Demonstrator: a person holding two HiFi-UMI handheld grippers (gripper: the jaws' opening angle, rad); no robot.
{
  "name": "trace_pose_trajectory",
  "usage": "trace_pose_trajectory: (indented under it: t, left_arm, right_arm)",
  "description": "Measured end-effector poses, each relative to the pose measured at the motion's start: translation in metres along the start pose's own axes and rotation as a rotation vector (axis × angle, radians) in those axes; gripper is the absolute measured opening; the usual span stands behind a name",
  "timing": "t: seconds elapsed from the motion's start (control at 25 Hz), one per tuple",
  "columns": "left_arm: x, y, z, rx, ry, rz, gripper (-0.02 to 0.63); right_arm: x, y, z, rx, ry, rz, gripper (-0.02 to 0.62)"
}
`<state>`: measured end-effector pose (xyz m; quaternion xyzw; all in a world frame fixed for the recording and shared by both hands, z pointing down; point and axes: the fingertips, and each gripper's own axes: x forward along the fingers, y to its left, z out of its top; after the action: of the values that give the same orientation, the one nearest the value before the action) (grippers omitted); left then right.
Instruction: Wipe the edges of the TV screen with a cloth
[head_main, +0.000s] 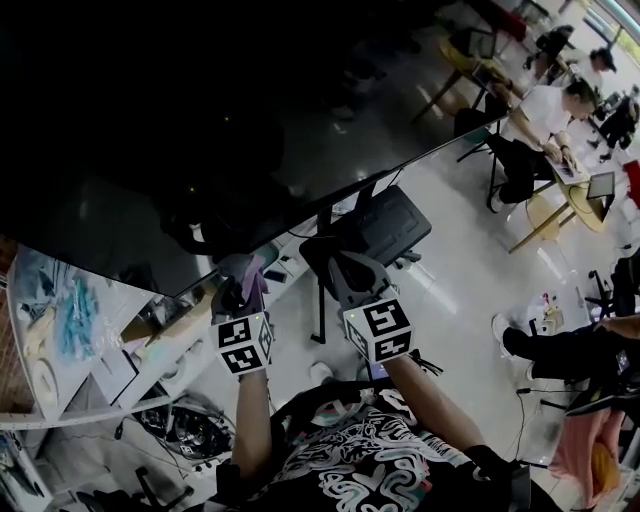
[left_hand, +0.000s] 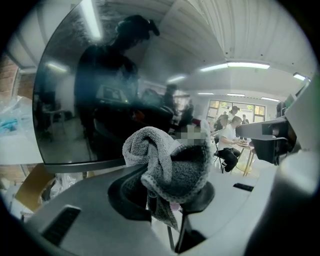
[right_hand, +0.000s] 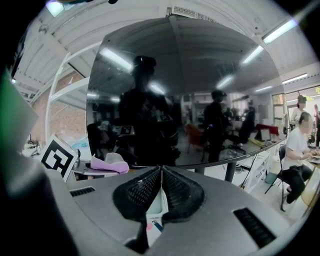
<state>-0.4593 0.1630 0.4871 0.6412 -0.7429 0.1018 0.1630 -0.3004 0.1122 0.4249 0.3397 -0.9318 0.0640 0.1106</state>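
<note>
The large dark TV screen (head_main: 180, 120) fills the upper left of the head view, and its bottom edge (left_hand: 85, 164) runs just ahead of my left gripper. A crumpled grey cloth (left_hand: 167, 165) bulges out between the pads of my left gripper (left_hand: 167, 182), which is shut on it. In the head view this gripper (head_main: 240, 285) sits just below the screen's lower edge. The right gripper (right_hand: 161, 172) is shut with its pads touching and nothing in them; it hangs (head_main: 352, 268) beside the left one, slightly below the screen (right_hand: 200, 90). In the right gripper view the cloth (right_hand: 107, 165) shows lilac.
The TV stand pole (head_main: 322, 285) and a black office chair (head_main: 385, 225) stand under the screen. A cluttered white table (head_main: 60, 330) lies at the left. People sit at desks (head_main: 545, 120) at the far right. A cardboard piece (left_hand: 32, 187) lies below the screen.
</note>
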Motion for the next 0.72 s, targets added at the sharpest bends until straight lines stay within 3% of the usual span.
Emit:
trace_pose_trajectory:
  t: [0.72]
  left_arm:
    - [0.028,-0.047,0.020,0.023,-0.005,-0.056,0.112]
  right_arm:
    - [-0.010,-0.055,0.003,0.038,-0.010,-0.064,0.031]
